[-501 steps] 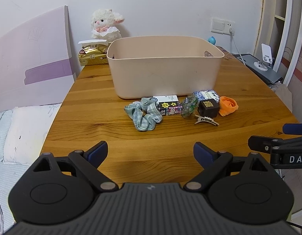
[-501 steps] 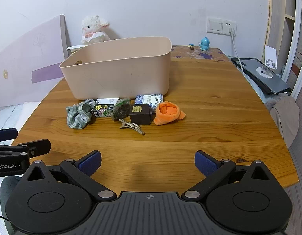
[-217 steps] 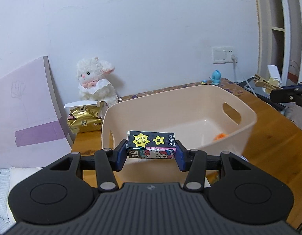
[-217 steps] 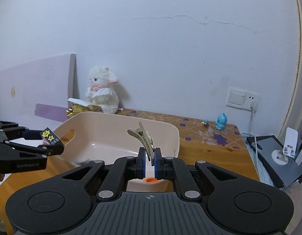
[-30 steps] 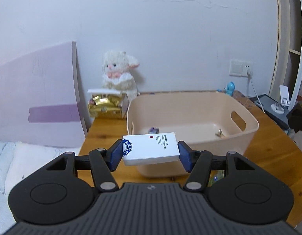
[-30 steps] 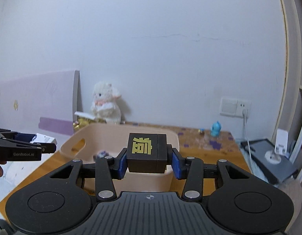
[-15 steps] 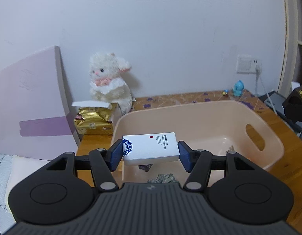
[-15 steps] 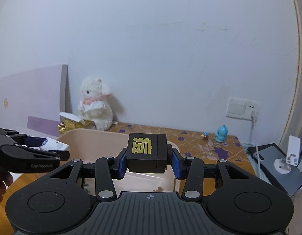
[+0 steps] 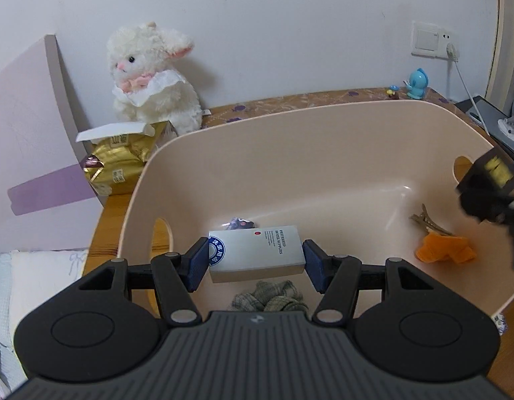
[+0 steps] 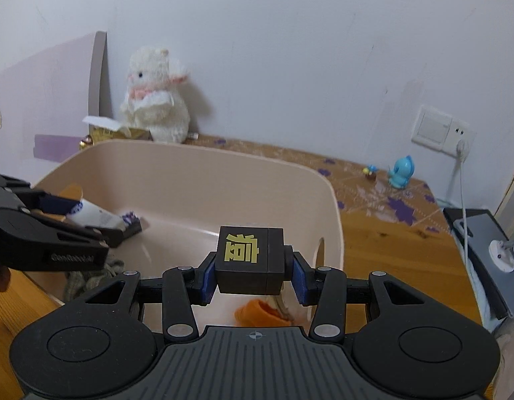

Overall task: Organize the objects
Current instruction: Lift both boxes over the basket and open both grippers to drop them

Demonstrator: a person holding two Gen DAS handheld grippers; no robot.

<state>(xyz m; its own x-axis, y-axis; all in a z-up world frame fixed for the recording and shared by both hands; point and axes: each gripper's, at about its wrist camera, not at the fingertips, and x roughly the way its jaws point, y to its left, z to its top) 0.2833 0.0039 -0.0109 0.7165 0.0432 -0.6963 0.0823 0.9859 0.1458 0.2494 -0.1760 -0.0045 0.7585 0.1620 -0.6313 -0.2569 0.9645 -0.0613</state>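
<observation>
White box [image 9: 257, 253], flat and oblong, sits clamped in the left hand-held gripper [image 9: 256, 263] above the inside of the beige bin [image 9: 323, 126]. Its long axis runs crosswise from one blue pad to the other, with the round blue emblem at the left end and the printed lines toward the right; the broad face looks up. From the right wrist view the same box [image 10: 93, 215] shows end-on over the bin's left side, tilted slightly downward.

The right hand-held gripper [image 10: 250, 278] is clenched on a black cube [image 10: 250, 260], held upright with a gold character facing the camera, over the bin's right portion near its oval handle hole [image 10: 318, 251]. The left wrist view catches that cube [image 9: 486, 183] at the right edge, above the bin wall.

On the bin floor lie a green plaid scrunchie [image 9: 270, 298] under the white box, a small dark patterned carton [image 9: 240, 224] just behind it, and, toward the right, an orange cloth [image 9: 445, 251] with a metal hair clip [image 9: 430, 223] touching its upper edge, long axis slanting down to the right.

The bin stands on the wooden bench [image 10: 390, 243]. A white plush lamb [image 9: 153, 76] and a gold packet [image 9: 120, 170] stand behind the bin's left corner.
</observation>
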